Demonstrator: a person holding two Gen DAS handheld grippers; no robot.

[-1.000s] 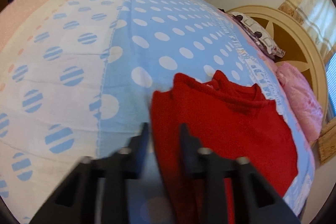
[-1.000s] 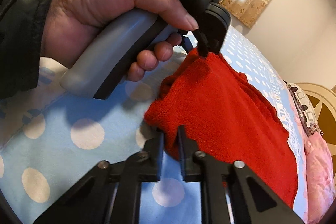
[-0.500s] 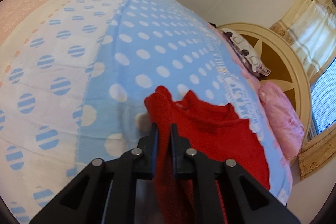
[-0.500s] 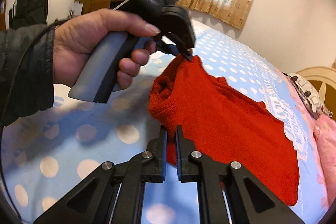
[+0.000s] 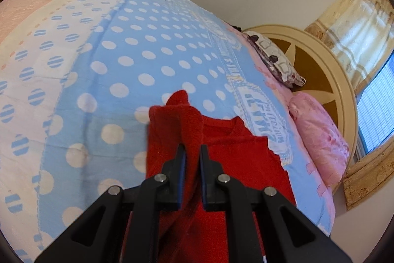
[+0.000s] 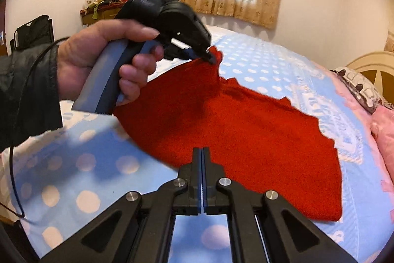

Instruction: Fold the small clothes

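Red knit sweater [image 6: 246, 130] runs from both clamped grippers toward lower right; left gripper [image 5: 192, 152] pinches its raised corner, right gripper [image 6: 202, 152] its near edge.

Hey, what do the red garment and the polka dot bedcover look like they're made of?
The red garment looks like a knit, probably wool or acrylic: matte, fuzzy surface, soft drape where the left gripper and right gripper pinch it. The polka dot bedcover looks like a woven terry or cotton blanket: matte, slightly nubby, with the dots seemingly woven in, though that is hard to confirm.
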